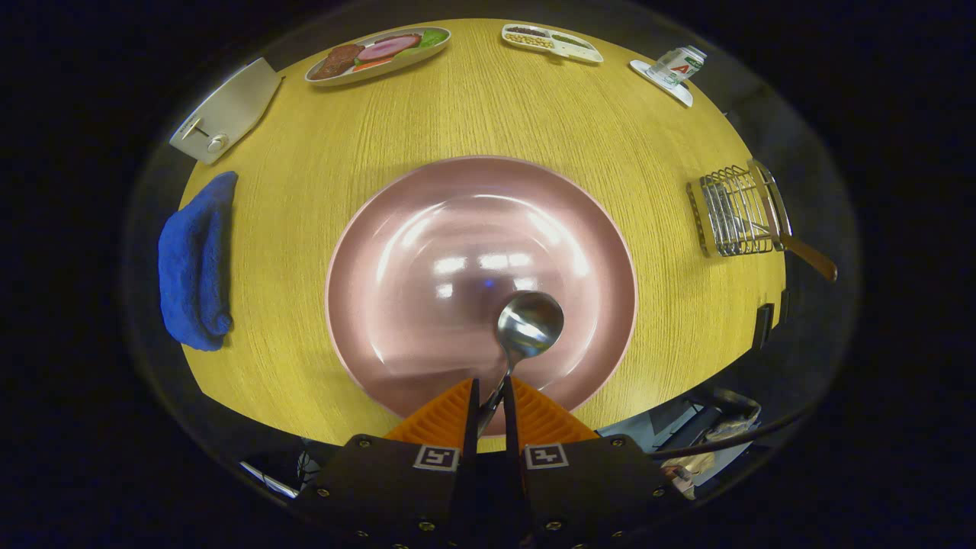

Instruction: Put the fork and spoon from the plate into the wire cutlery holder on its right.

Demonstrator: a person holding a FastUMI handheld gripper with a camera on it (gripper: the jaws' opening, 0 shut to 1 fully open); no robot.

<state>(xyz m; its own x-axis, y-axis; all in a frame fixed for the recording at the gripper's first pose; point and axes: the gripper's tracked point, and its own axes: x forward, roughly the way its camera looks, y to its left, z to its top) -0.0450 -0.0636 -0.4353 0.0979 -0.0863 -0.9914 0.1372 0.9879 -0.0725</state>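
Spoon (526, 328) | handle clamped in nearly closed gripper (488, 400) | above plate (381, 229)

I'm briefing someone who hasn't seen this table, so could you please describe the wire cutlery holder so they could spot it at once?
Start at the large pink plate in the middle of the wooden table, above which the gripper holds the spoon. To the plate's right stands the wire cutlery holder. It is the table's one metal wire basket, with a brown wooden handle sticking out of it.
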